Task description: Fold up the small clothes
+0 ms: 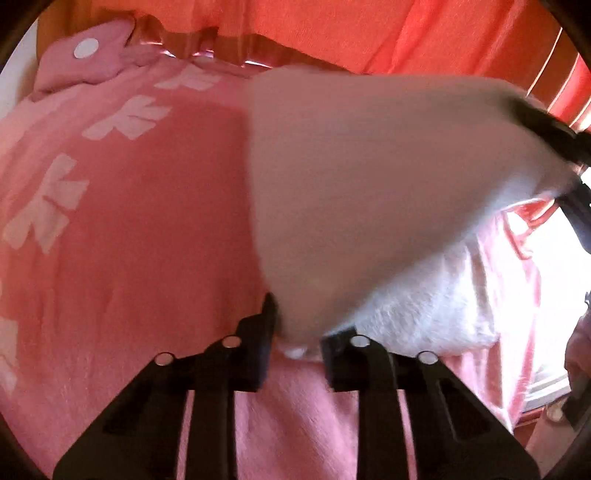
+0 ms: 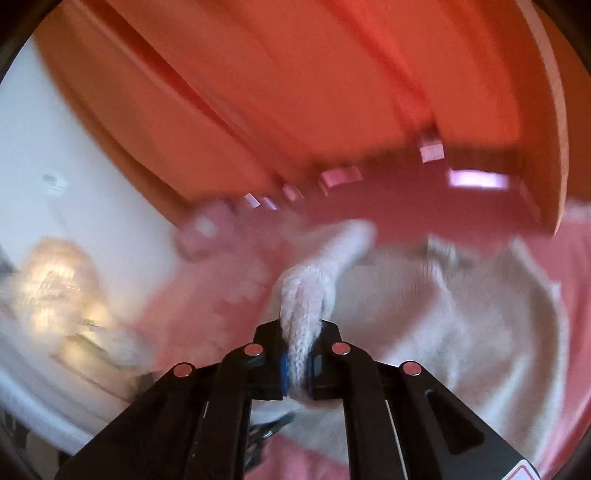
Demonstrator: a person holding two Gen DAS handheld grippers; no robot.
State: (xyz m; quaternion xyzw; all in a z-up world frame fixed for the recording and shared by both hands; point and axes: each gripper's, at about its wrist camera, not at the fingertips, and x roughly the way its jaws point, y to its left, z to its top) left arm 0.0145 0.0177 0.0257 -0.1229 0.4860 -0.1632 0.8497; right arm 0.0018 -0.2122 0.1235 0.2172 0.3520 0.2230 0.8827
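A small white knitted garment [image 1: 369, 192] is lifted above a pink bed cover [image 1: 147, 229]. My left gripper [image 1: 295, 339] is shut on its lower corner, and the cloth spreads up and to the right. My right gripper [image 1: 546, 136] shows at the right edge of the left wrist view, holding the far corner. In the right wrist view, my right gripper [image 2: 297, 354] is shut on a bunched strip of the white garment [image 2: 317, 291]. The rest of the garment [image 2: 461, 332] lies on the pink cover to the right. The view is blurred.
The pink bed cover has white patterns [image 1: 48, 206] and a pink pillow [image 1: 85, 55] at the far left. Orange-red curtains [image 1: 369, 29] hang behind the bed. A white wall [image 2: 74, 166] and a blurred pale object [image 2: 55, 280] are at left in the right wrist view.
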